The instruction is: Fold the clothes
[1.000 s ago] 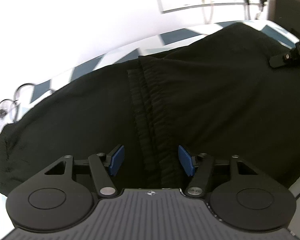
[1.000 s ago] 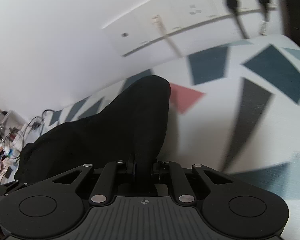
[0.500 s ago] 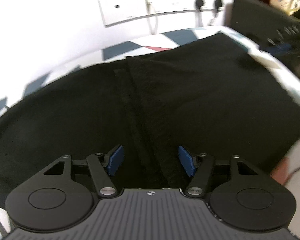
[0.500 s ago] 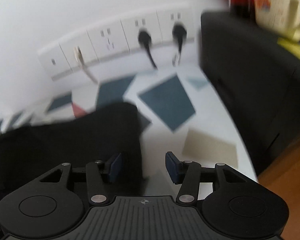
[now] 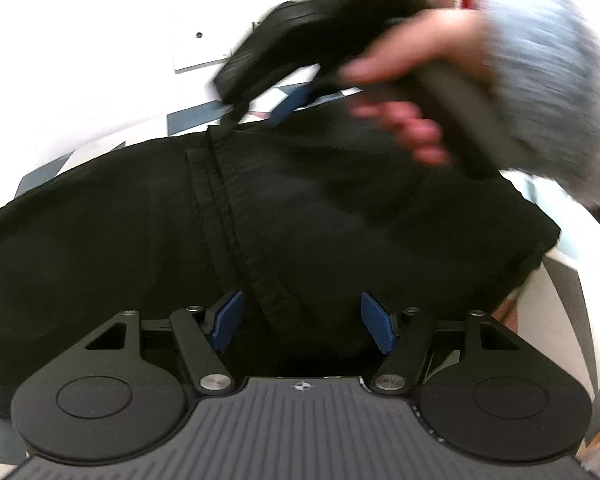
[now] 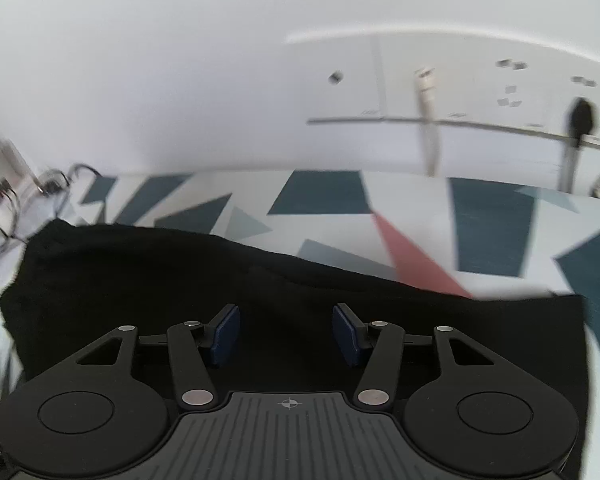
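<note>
Left gripper [image 5: 302, 322] open over matte black garment [image 5: 140, 240], ribbed waistband [image 5: 236, 220]

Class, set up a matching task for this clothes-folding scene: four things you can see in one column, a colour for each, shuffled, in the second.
Things:
1. garment
2. pads on the left tongs
3. narrow triangle on the tablecloth
4. sleeve at the person's wrist

Colours:
A. pink-red
B. grey
C. black
D. blue

Pairs: 1-C, 2-D, 3-A, 4-B
</note>
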### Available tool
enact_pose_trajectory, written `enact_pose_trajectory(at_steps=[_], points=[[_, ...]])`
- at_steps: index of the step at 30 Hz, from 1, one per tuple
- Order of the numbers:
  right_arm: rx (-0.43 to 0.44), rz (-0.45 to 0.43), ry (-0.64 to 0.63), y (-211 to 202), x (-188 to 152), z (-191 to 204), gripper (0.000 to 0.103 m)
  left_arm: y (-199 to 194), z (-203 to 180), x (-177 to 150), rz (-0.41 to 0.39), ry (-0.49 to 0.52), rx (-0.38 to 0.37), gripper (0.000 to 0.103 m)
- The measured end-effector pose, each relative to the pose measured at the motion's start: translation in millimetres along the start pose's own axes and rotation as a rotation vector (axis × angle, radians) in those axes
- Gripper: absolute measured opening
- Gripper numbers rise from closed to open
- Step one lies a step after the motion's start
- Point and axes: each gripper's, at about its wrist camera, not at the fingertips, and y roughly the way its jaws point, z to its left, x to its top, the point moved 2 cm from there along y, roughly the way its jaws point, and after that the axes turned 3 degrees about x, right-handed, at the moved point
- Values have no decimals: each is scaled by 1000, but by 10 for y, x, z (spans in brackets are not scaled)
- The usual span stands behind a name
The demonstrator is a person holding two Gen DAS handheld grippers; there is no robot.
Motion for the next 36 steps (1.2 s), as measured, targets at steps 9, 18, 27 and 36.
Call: enact_pose_trajectory(at_steps=[9, 18, 27, 36], points=[[-33, 57, -21, 298, 94, 262, 6, -107, 408, -114, -1, -177, -47, 17], [29, 32, 37, 485, 86, 332, 48, -173, 431, -202, 25, -126, 8, 54], [-193, -172, 160, -775, -455, -187, 99, -160, 496, 5, 48, -153, 7, 73], [-361, -83, 262, -1291, -1517, -629, 102, 93, 465, -28, 141, -157, 31, 103]])
